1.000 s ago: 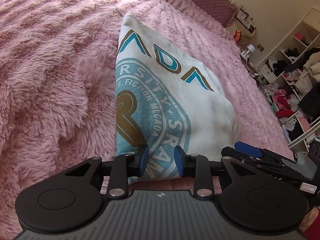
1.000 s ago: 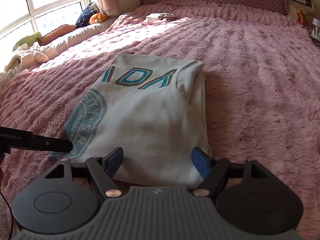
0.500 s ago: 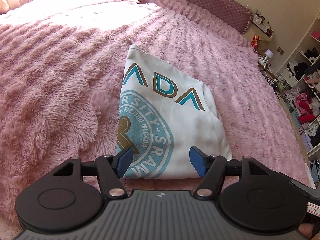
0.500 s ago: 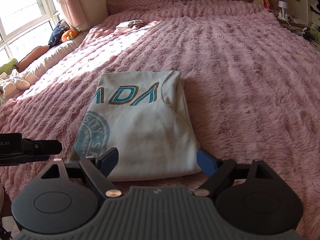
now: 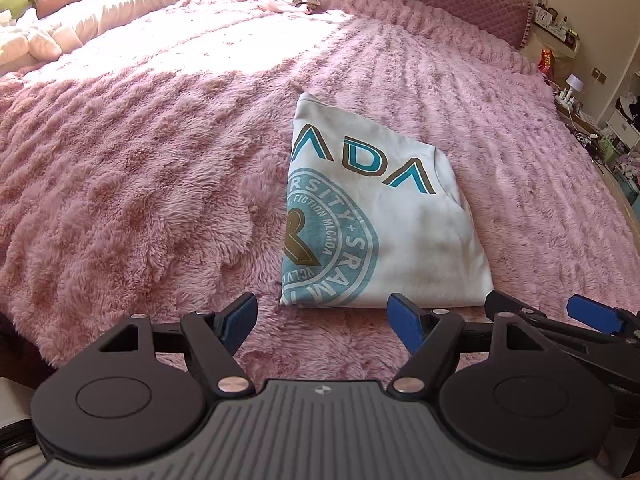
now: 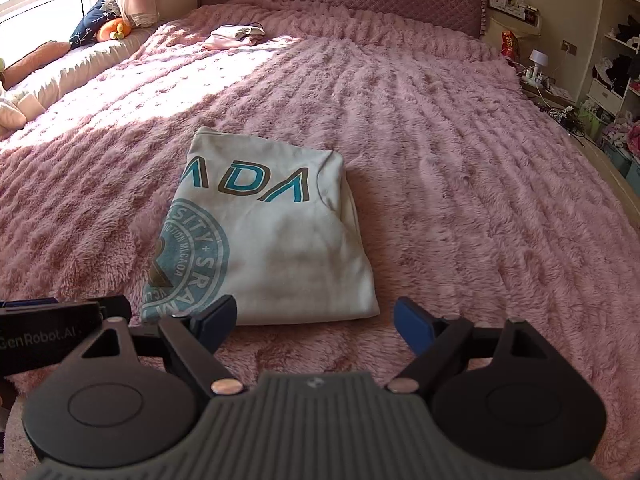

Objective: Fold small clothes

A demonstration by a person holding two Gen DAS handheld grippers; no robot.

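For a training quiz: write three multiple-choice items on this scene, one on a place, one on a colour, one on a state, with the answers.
1. Where does the folded shirt lie?
A. On the pink blanket
B. On a wooden floor
C. In a drawer

2. What colour fills the round print on the shirt?
A. Red
B. Teal
C. Black

3. How do the left tongs and right tongs stand?
A. Both shut on the shirt
B. One shut, one open
C. Both open, holding nothing

Answers: 1 A, fluffy pink pile surrounds the shirt on every side; 2 B, the ring around the lettering is teal; 3 C, each pair's blue pads sit wide apart, short of the shirt's near hem.
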